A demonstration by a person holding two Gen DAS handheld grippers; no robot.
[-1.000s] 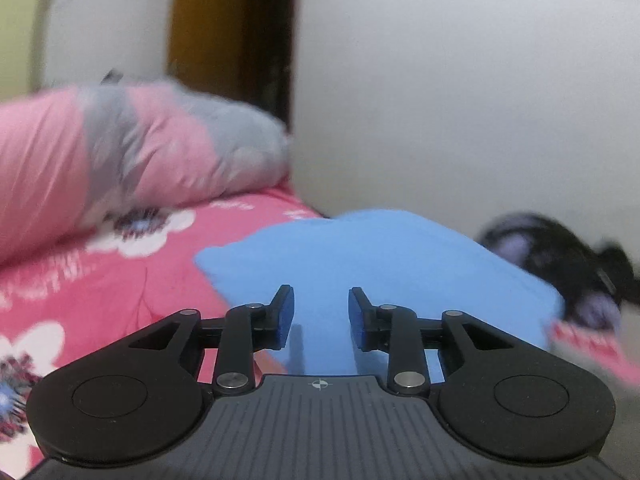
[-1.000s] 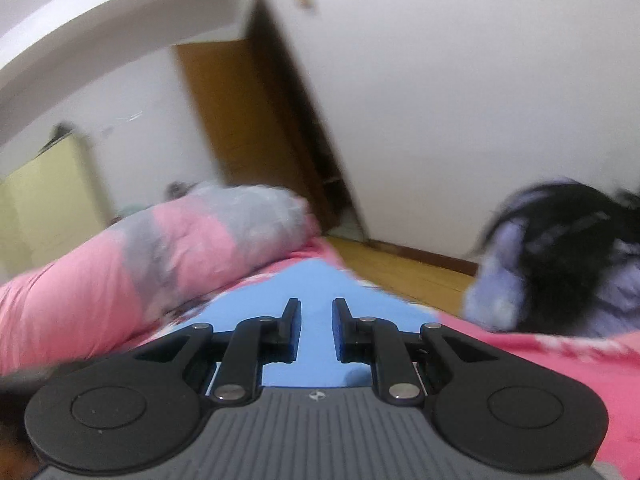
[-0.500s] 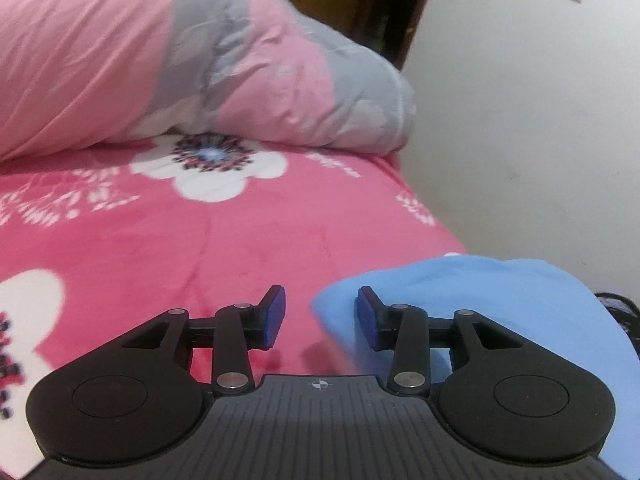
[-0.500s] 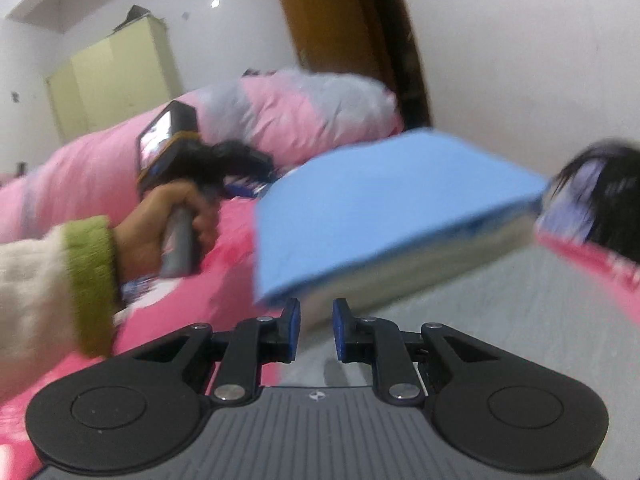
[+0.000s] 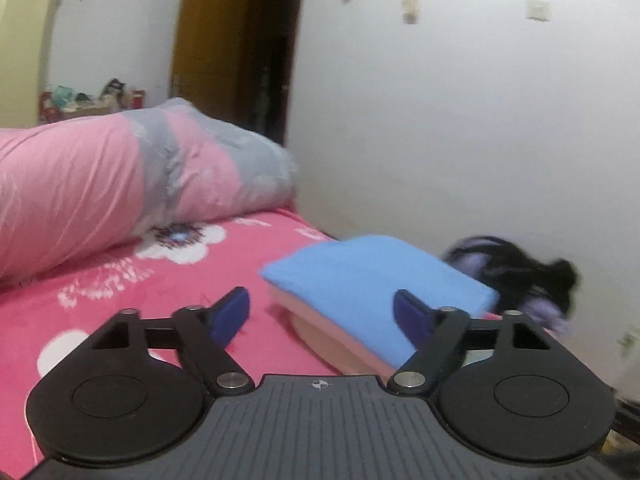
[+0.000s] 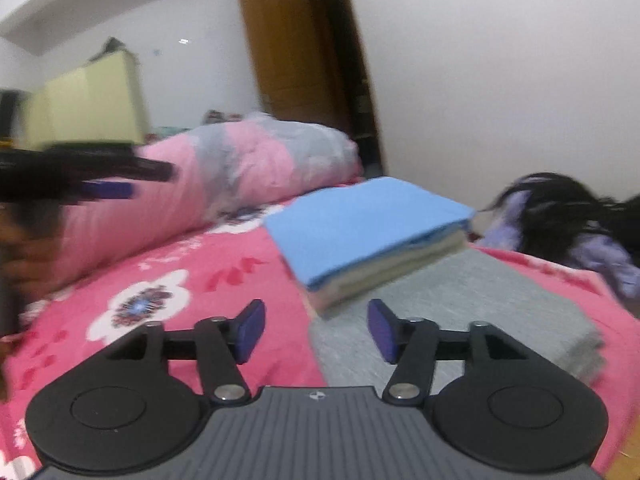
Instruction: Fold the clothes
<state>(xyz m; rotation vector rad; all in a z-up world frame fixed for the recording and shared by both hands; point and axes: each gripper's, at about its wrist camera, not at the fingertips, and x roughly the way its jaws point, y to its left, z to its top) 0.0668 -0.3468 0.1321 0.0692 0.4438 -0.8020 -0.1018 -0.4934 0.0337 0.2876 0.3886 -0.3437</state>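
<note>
On the pink flowered bedspread (image 6: 192, 280) near the wall sits a stack of folded clothes (image 6: 372, 236), its top piece blue with paler layers showing at the edge beneath it. Just in front of that stack, in your right wrist view, a grey garment (image 6: 460, 304) lies flat as a neat rectangle with squared edges, and the stack appears to rest partly on its far end. A dark heap of black and lilac clothing (image 6: 580, 224) lies crumpled by the wall, beside the stack.

Your left gripper (image 5: 322, 314) has its fingers spread wide with nothing between them, pointing toward the near corner of the stack. Your right gripper (image 6: 316, 330) is likewise spread and empty, hovering low over the bedspread at the grey garment's near edge. The left tool also shows, blurred, at the left of the right wrist view.

As to progress, I judge the stacked pieces and the grey one already folded, since they lie flat and square. What seems left is the dark heap, which looks unfolded, though blur hides its shape. Whether the grey piece is meant to join the stack I cannot settle from this. The rolled pink and grey quilt (image 5: 120, 184) at the head of the bed looks like bedding, not part of your work.
</note>
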